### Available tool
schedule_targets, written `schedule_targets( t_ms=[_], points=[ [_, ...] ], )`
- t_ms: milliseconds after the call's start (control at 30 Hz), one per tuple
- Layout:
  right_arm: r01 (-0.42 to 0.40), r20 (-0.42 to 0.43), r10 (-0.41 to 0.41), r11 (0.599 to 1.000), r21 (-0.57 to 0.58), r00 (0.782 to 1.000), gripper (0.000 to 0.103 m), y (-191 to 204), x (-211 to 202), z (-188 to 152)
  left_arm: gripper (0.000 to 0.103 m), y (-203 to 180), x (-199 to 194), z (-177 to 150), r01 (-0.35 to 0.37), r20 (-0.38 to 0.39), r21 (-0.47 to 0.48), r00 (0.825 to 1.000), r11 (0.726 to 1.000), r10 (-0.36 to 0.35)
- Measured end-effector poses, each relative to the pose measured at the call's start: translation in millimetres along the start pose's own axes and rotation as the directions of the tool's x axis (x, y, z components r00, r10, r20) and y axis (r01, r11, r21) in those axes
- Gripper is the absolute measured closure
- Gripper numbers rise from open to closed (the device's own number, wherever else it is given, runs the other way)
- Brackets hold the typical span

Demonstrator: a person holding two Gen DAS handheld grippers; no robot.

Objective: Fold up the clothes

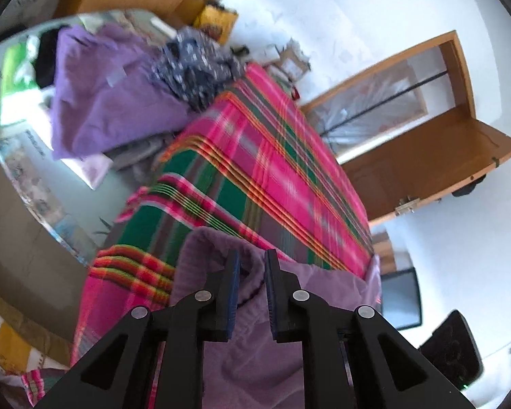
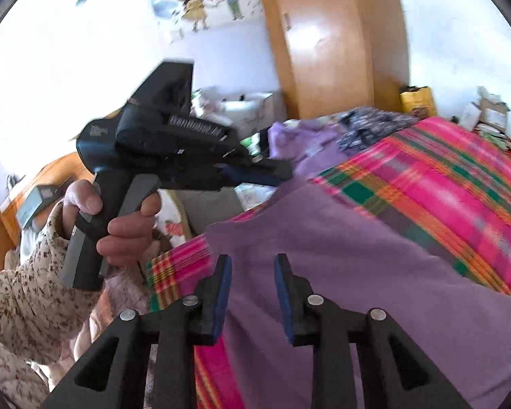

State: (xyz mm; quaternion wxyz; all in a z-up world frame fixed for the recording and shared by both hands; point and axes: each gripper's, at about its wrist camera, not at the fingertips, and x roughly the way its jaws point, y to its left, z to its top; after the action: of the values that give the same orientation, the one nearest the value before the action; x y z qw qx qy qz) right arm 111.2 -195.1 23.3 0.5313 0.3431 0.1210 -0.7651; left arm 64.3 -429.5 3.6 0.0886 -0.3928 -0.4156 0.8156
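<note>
- On the bed [image 1: 272,143], a pink, green and orange plaid cover spreads across the whole surface, and the clothes lie on top of it.
- At the far left of the left wrist view, a heap of clothes [image 1: 119,81] sits at the far end of the bed: a large purple piece with a dark blue patterned garment [image 1: 197,64] bunched against its right side.
- Behind that heap, near the wall, a yellow box [image 1: 216,20] stands beside a wooden wardrobe [image 2: 327,41]; what it holds cannot be made out.
- Further right along the same wall, open cardboard boxes [image 2: 487,109] sit on the floor, contents too blurred to tell.
- In the right wrist view, the person's left hand [image 2: 119,225], in a floral sleeve, grips the handle of the left claw [image 2: 269,170], which hangs above the bed edge.
- The left claw [image 1: 252,293] stands slightly apart; the lilac garment [image 1: 255,358] lies below and between its pads, with a rumpled hem in the gap, not pressed by either pad.
- The right claw [image 2: 252,296] is parted rather wider, over the same lilac garment [image 2: 357,272], holding nothing.
- The garment lies at the near edge of the bed, smooth and flat on its right part, gathered and creased at the left.
</note>
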Motion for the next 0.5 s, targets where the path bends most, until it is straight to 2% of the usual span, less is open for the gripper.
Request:
schedule_targets(
  t_ms=[100,133,233,367,500],
  points=[
    [0.116,0.011,-0.116,0.993,0.025,0.993,0.075,-18,-4,4,0.088,-5,11,10,0.026,-0.066,-0.002,0.997,1.0,-0.027],
    [0.126,0.007,-0.126,0.991,0.044,0.992,0.075,-24,-3,5,0.088,-5,14,13,0.027,-0.086,-0.004,0.996,1.0,-0.027],
    [0.112,-0.01,-0.111,0.985,0.129,0.994,0.075,-43,5,4,0.088,1,28,21,0.004,-0.141,-0.041,0.99,0.999,-0.01],
    [0.089,-0.039,-0.083,0.982,0.169,0.996,0.075,-53,16,0,0.088,9,39,26,0.042,-0.187,-0.097,0.98,0.994,-0.06],
    [0.074,-0.049,-0.067,0.981,0.178,0.997,0.075,-56,20,-3,0.088,17,45,31,0.045,-0.172,-0.155,0.982,0.987,-0.072]
  ],
)
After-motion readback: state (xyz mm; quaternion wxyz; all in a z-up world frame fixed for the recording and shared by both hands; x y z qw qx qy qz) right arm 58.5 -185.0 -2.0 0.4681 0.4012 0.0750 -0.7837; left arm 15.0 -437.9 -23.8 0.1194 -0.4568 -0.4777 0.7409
